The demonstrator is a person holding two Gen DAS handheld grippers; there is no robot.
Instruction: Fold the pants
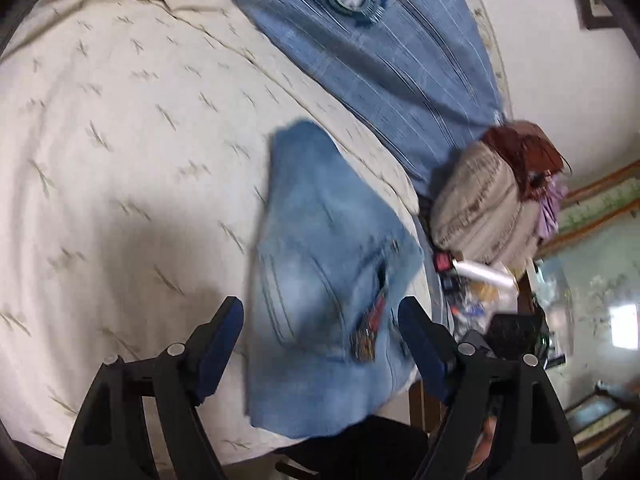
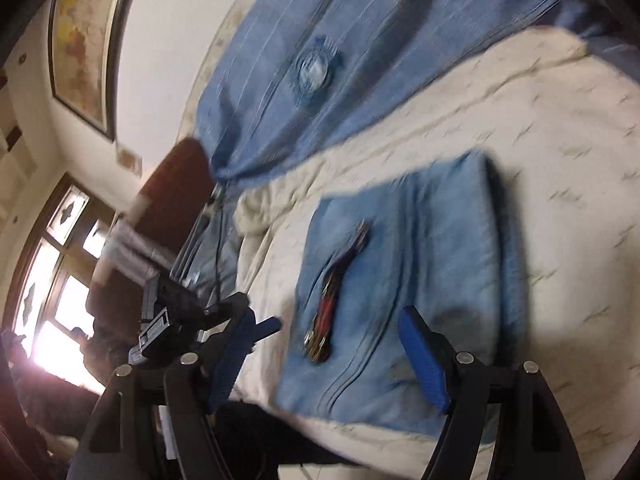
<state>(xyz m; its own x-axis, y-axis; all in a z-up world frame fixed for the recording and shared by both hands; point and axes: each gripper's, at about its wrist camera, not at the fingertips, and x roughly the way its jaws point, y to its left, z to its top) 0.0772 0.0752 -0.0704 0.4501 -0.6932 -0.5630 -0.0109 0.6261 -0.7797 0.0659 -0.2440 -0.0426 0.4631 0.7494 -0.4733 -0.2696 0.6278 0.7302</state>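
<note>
Light blue denim pants [image 1: 320, 264] lie folded in a compact stack on a cream bedspread [image 1: 120, 120], with a dark red patterned patch beside a pocket. My left gripper [image 1: 320, 316] is open and empty, held just above the near part of the pants. In the right wrist view the same folded pants [image 2: 412, 280] lie on the bedspread [image 2: 540, 100]. My right gripper [image 2: 324, 328] is open and empty above their near edge. The left gripper [image 2: 256, 328] shows at the left of that view.
A blue striped cloth with a round emblem [image 1: 380, 40] lies at the far side of the bed. A rolled bundle [image 1: 480, 208] and small clutter [image 1: 476, 280] sit past the bed's right edge. A framed map [image 2: 88, 40] hangs on the wall.
</note>
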